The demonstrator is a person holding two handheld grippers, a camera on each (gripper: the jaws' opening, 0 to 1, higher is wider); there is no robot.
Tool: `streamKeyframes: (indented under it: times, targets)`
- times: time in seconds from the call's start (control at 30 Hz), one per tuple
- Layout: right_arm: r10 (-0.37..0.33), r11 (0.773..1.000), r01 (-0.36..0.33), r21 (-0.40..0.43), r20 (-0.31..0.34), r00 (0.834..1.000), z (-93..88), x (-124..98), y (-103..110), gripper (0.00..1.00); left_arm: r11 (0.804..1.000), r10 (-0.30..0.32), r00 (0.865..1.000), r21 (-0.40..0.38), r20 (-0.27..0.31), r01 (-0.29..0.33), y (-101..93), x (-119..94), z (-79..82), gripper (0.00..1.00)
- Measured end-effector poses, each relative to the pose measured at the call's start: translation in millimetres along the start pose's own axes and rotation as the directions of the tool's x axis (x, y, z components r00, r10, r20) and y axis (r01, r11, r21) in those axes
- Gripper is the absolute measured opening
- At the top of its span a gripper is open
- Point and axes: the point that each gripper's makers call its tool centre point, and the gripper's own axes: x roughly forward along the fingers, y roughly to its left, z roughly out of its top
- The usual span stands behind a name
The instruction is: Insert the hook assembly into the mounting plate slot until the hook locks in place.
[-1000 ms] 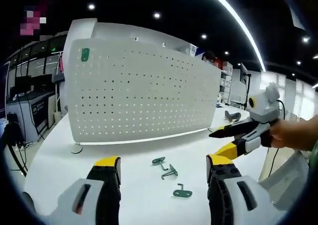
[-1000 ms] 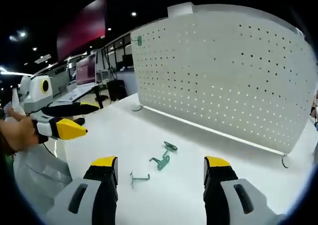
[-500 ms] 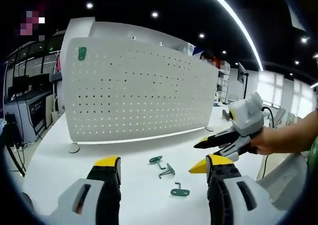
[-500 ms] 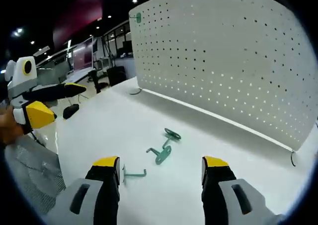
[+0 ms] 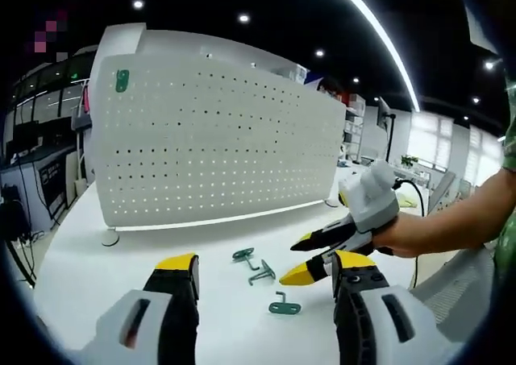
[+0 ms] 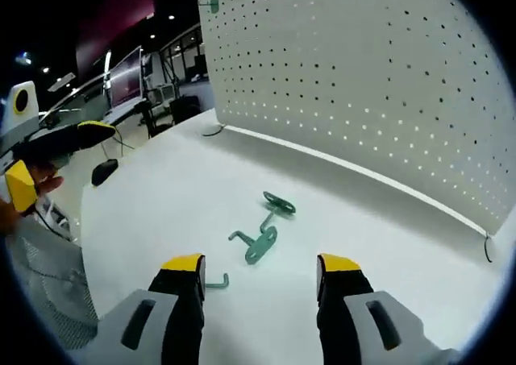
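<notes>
Three green metal hook pieces lie on the white table in front of the white pegboard plate (image 5: pixel 218 155): one (image 5: pixel 244 255) farthest, one (image 5: pixel 262 273) in the middle, one (image 5: pixel 284 306) nearest. My left gripper (image 5: pixel 264 270) stands open above the table, short of them. My right gripper (image 5: pixel 297 259) comes in from the right, open, its yellow tips just right of the hooks. In the right gripper view its open jaws (image 6: pixel 260 267) frame the middle hook (image 6: pixel 256 246), with one hook (image 6: pixel 278 204) beyond and another (image 6: pixel 214 282) by the left jaw. The pegboard (image 6: pixel 363 83) rises behind.
A small green piece (image 5: pixel 122 80) hangs high on the pegboard's far corner, also seen as a green tab (image 6: pixel 212 4). The left gripper (image 6: pixel 60 159) shows at the left, near the table edge. A person's hand (image 5: pixel 419 236) holds the right gripper. Desks and monitors stand behind.
My right gripper has moved in and down toward the hooks, which now sit closer between its jaws. The left gripper has hardly moved. Both stay open.
</notes>
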Motion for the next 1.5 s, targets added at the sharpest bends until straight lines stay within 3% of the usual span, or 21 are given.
streamKeyframes:
  times: [0.4,0.83,1.07,1.5]
  targets:
    - [0.029,0.999,-0.028,0.036,-0.027,0.999,-8.5,18,7,0.36,1.0,-0.005,1.0,-0.007,-0.014,0.005,1.8,1,-3.0,0.67]
    - [0.014,1.0,-0.015,-0.015,-0.033,0.999,-10.5,27,9,0.24,1.0,-0.008,1.0,-0.013,-0.016,0.008,1.6,1,-3.9,0.65]
    - [-0.009,0.999,0.007,-0.048,-0.052,0.999,-15.4,28,2,0.16,1.0,-0.008,1.0,-0.016,-0.016,0.007,2.2,0,-4.4,0.64]
    - [-0.059,0.997,0.057,-0.054,-0.05,0.997,-18.9,22,-17,0.12,1.0,-0.016,1.0,-0.018,-0.024,0.016,0.7,1,-6.1,0.63]
